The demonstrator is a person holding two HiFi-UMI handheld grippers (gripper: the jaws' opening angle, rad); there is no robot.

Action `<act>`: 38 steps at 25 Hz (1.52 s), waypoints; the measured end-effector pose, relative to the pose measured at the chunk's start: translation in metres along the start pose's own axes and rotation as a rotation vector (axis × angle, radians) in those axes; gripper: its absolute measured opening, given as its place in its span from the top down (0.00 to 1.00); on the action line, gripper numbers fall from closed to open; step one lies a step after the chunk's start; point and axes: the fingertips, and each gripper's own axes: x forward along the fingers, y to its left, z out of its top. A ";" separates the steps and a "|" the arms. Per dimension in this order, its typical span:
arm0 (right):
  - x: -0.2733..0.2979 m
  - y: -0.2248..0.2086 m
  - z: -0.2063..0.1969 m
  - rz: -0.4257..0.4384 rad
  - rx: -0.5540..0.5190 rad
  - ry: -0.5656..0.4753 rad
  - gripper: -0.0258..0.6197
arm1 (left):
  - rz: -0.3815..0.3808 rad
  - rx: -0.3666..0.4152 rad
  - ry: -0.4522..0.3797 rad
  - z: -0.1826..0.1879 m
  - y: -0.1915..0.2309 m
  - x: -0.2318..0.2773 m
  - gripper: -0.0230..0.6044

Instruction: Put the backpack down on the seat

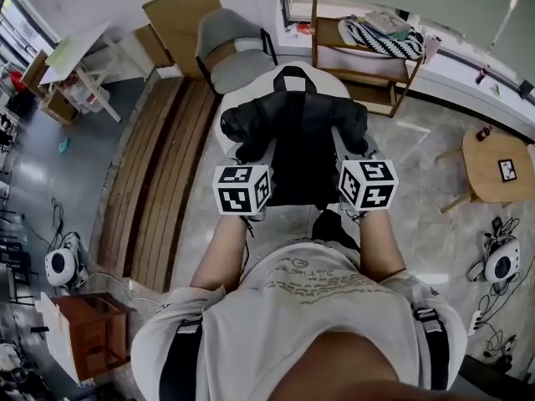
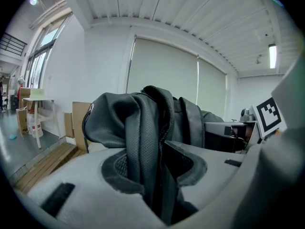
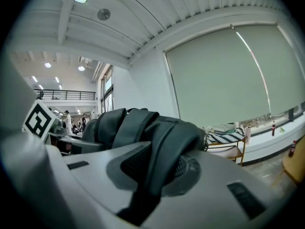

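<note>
A person stands over a white round seat (image 1: 336, 83) with a black backpack (image 1: 294, 136) spread across it, the bag caught from both sides by two handheld grippers. The left gripper (image 1: 253, 150) is clamped on a fold of mesh-lined padded strap at the bag's left shoulder, and the right gripper (image 1: 352, 145) is clamped on a smooth padded strap at its right. Each gripper's own view shows the fabric pinched tight between the pads. The bag sits just ahead of both marker cubes and covers most of the seat, but from here it cannot be told whether its weight rests there or hangs from the grippers. The only clear print is the black-and-white square markers on the cubes, plus one more on a small round wooden table (image 1: 495, 167) to the right. Lettering on the person's pale shirt (image 1: 309, 307) is too small to read. Just behind the seat stands a grey chair (image 1: 230, 53). A wooden shelf unit (image 1: 361, 67) carrying a black-and-white striped cloth (image 1: 380, 38) stands beside the chair. Wooden slats (image 1: 163, 190) lie on the floor to the left, with a sheet of cardboard (image 1: 180, 19) leaning at their far end.
</note>
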 end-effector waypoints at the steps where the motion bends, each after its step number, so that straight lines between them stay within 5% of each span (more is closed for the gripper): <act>1: 0.006 -0.003 -0.001 0.002 0.005 0.005 0.87 | 0.001 -0.003 0.007 0.000 0.002 0.006 0.73; 7: 0.086 -0.083 -0.002 -0.006 0.043 0.041 0.87 | -0.007 -0.017 0.068 0.013 0.011 0.115 0.73; 14: 0.117 -0.113 0.007 0.002 0.056 0.064 0.87 | -0.003 -0.022 0.091 0.027 0.014 0.156 0.73; 22: 0.206 -0.196 0.027 0.017 0.043 0.118 0.87 | -0.008 -0.031 0.112 0.064 0.026 0.277 0.73; 31: 0.252 -0.225 0.029 0.018 -0.004 0.180 0.87 | -0.008 -0.078 0.142 0.069 0.040 0.327 0.73; 38: 0.274 -0.223 -0.001 -0.055 -0.004 0.276 0.87 | -0.097 -0.068 0.218 0.046 0.067 0.354 0.73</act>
